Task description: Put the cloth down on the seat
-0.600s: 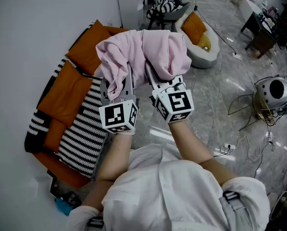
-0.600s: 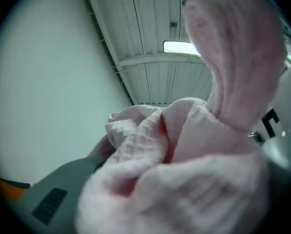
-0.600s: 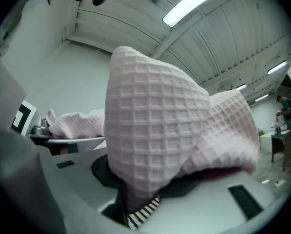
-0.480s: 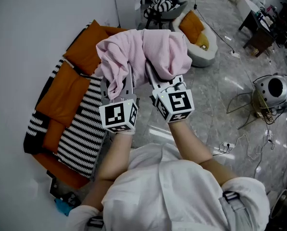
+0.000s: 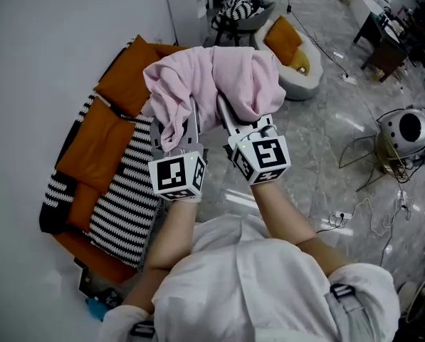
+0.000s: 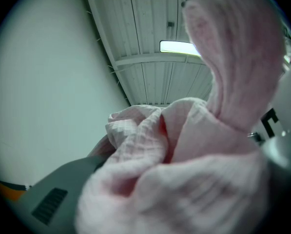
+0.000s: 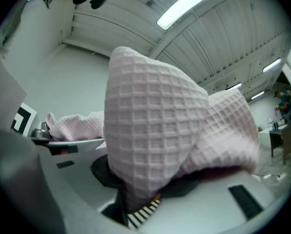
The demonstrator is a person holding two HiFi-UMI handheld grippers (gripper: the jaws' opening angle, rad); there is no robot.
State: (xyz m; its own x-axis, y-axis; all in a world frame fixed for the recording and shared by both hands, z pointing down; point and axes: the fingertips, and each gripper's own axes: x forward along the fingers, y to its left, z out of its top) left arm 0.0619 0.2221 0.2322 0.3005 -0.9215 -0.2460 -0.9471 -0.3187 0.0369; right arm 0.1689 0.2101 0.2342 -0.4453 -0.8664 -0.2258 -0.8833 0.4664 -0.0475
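Both grippers grasp the cloth [image 5: 212, 84]. The left gripper [image 5: 176, 123] has its jaws buried in bunched pink folds, and the right gripper [image 5: 230, 116] pinches a thick waffle-weave fold between its dark pads. The two sit close side by side and tip slightly upward, and the cloth is heaped over their tips in the air, touching nothing else. The seat [image 5: 123, 191] lies below and to the left against the wall, with a striped cover along its front and orange cushions [image 5: 91, 141] toward its back edge. The step in hand looks like the carry-over. It would go best if both grippers travel left and down together at the same height, so the bundle is not pulled apart. Aim for the striped middle rather than the front edge, where a soft heap could slide to the floor. Keep both clamps firm until the hanging folds rest on the seat, then let go with both at once. Draw back along the jaws, since draped folds could catch on them.
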